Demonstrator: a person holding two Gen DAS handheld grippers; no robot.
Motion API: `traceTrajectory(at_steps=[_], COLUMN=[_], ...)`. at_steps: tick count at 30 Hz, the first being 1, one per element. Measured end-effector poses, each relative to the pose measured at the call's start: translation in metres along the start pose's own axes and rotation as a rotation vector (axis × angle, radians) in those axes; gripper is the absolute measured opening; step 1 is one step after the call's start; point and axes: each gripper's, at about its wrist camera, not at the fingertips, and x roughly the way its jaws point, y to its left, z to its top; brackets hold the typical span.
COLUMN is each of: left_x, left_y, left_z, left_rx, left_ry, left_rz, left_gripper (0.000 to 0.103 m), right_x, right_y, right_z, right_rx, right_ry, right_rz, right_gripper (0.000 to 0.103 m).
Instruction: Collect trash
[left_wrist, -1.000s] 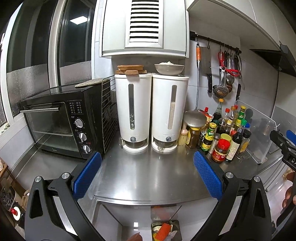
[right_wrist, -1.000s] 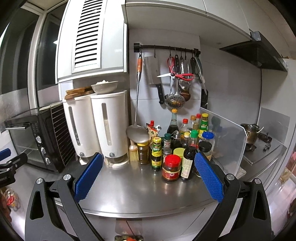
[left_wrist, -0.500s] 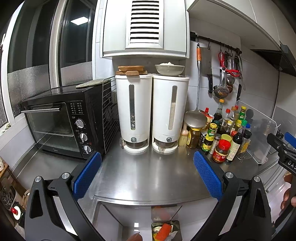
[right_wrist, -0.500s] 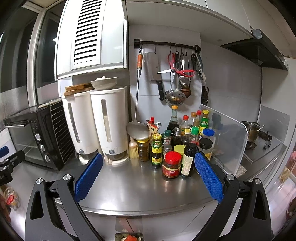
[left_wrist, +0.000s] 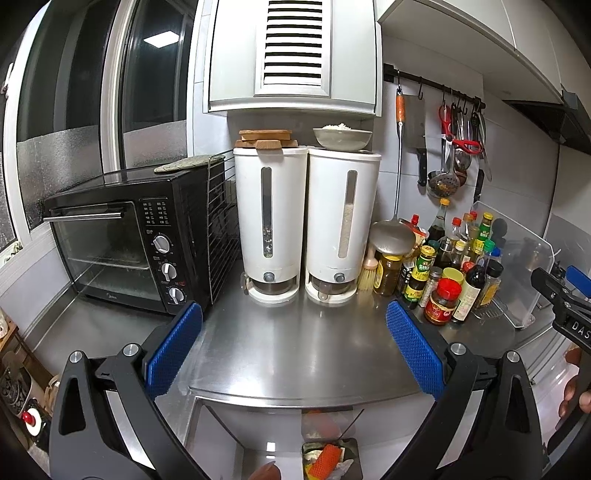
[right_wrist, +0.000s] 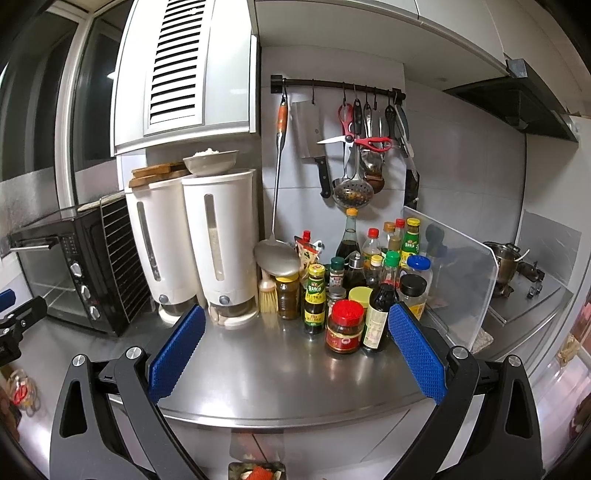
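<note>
Both the left gripper (left_wrist: 293, 349) and the right gripper (right_wrist: 295, 352) hang spread wide and empty above the steel counter (left_wrist: 295, 354). A bin of scraps (left_wrist: 330, 458) sits below the counter's front edge.

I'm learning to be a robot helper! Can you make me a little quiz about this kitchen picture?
1. True or false: the left gripper is holding trash.
2. What sits on top of the right-hand white dispenser? A) a bowl of rice B) a kettle C) a plant
3. Fill in: the black toaster oven stands to the ____ of the dispensers, seen from the left wrist camera.

Key: 1 false, its jaws are open and empty. 2 A, the bowl of rice. 3 left.
</note>
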Motion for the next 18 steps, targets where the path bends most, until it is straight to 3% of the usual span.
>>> traceTrajectory(at_steps=[18], left_x=[-0.0006], left_y=[0.0024], left_z=[0.0049], left_rx=[0.016], left_ry=[-0.017], left_rz=[-0.009], left_gripper=[0.095], right_x=[-0.0006], right_y=[0.0028], right_z=[0.0010], right_rx=[-0.003], right_ry=[-0.005], right_rz=[0.002], right_gripper=[0.100])
